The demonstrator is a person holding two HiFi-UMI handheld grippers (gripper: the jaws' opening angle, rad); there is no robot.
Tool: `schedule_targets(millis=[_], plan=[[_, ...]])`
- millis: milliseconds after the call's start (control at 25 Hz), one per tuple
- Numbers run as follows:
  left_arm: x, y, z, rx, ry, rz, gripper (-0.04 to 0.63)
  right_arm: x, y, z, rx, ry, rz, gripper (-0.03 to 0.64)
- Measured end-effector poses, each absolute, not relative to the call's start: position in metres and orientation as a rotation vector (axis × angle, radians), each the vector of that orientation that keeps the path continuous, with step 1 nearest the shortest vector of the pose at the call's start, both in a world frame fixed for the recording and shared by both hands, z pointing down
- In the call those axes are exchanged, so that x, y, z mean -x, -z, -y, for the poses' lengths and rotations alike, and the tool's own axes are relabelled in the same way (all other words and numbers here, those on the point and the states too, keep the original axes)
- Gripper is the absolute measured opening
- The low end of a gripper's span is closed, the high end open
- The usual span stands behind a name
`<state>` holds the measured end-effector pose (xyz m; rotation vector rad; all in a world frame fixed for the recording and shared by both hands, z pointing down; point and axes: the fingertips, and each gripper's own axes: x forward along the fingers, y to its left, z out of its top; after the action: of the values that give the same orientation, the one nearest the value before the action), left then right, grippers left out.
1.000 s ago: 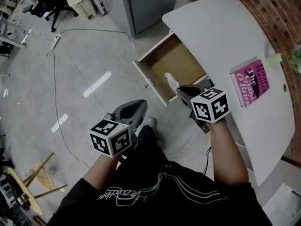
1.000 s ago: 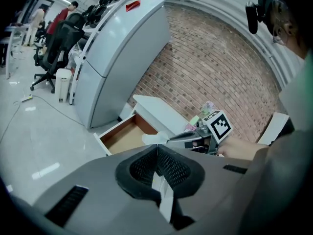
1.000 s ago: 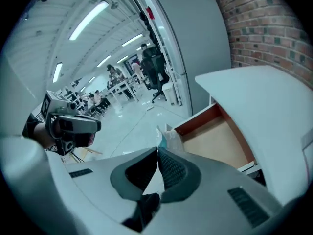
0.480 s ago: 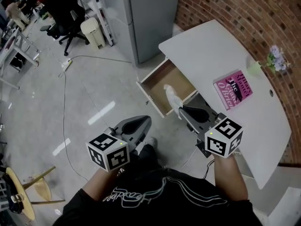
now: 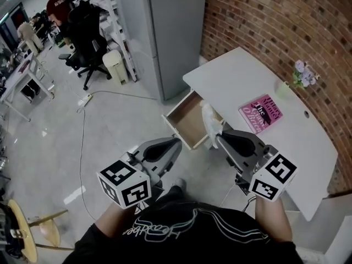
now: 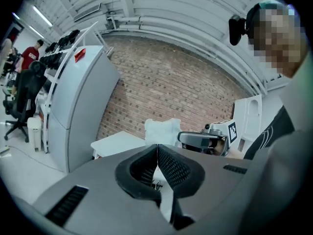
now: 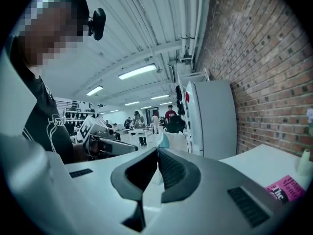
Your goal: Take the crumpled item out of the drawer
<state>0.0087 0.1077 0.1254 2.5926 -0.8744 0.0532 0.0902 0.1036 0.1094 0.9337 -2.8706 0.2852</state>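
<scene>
A crumpled white item point(image 5: 209, 120) hangs above the front of the open wooden drawer point(image 5: 184, 121) of the white desk point(image 5: 242, 87). My right gripper point(image 5: 218, 138) is shut on its lower end. In the right gripper view a bit of the crumpled item point(image 7: 163, 140) pokes up past the closed jaws of the right gripper point(image 7: 157, 152). My left gripper point(image 5: 175, 142) is held level to the left of the drawer, shut and empty. From the left gripper view its own left gripper point(image 6: 157, 146) pads meet, and the crumpled item point(image 6: 163, 130) shows beyond them.
A pink book point(image 5: 261, 113) and a small flower vase point(image 5: 297, 77) lie on the desk. A grey cabinet point(image 5: 165, 32) stands behind the drawer, and a brick wall point(image 5: 286, 21) runs along the right. A cable point(image 5: 82, 142) crosses the floor; a wooden stool point(image 5: 27, 232) is at the bottom left.
The right gripper has risen and drawn back with the crumpled item, lifting it from inside the drawer to above its front. Both grippers stand higher, and the view has tilted up.
</scene>
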Motion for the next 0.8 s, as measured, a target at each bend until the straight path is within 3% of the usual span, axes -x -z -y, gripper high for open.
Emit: schedule_targets(millis=[360,800], plan=[[-0.028,-0.072,-0.149,-2.692,0.011,0.878,0.022,-0.105,-0.063,-0.154,-0.932,-0.172,2.952,0.044],[-0.053,-0.068,-0.169,-2.706,0.011,0.871,0.022,-0.118,-0.060,-0.176,-0.907,-0.167,2.986,0.044]])
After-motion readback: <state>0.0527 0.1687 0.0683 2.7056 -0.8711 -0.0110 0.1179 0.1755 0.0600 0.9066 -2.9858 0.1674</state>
